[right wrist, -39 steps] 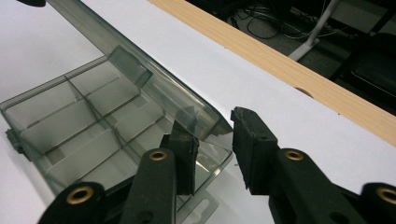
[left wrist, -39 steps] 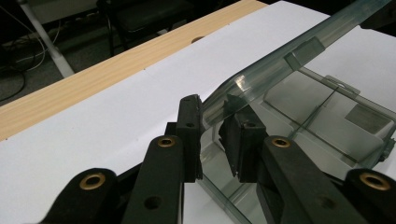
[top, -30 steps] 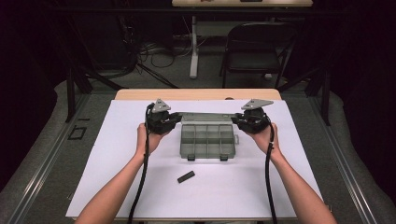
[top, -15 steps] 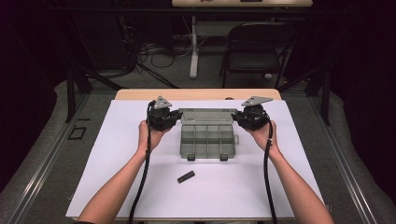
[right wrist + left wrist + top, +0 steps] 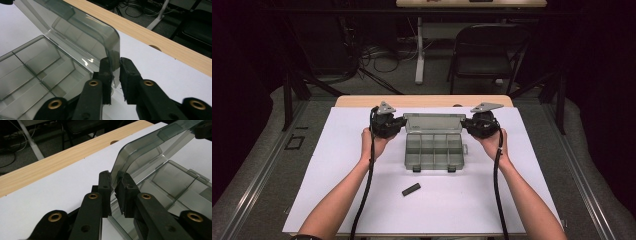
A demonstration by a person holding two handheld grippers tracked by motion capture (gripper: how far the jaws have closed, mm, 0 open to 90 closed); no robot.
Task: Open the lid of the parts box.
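Seemingly both grippers, left (image 5: 113,192); right (image 5: 115,78), pinch the raised lid (image 5: 433,122).

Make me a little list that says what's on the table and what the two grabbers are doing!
box: clear grey plastic box with little compartments, lid up
lid: standing open at the far side of the box
left gripper: jaws have just been closing, pinching the lid's left edge
right gripper: jaws have just been closing, pinching the lid's right edge
small black block: lying alone on the white sheet, nearer the person
white sheet: covers most of the wooden table
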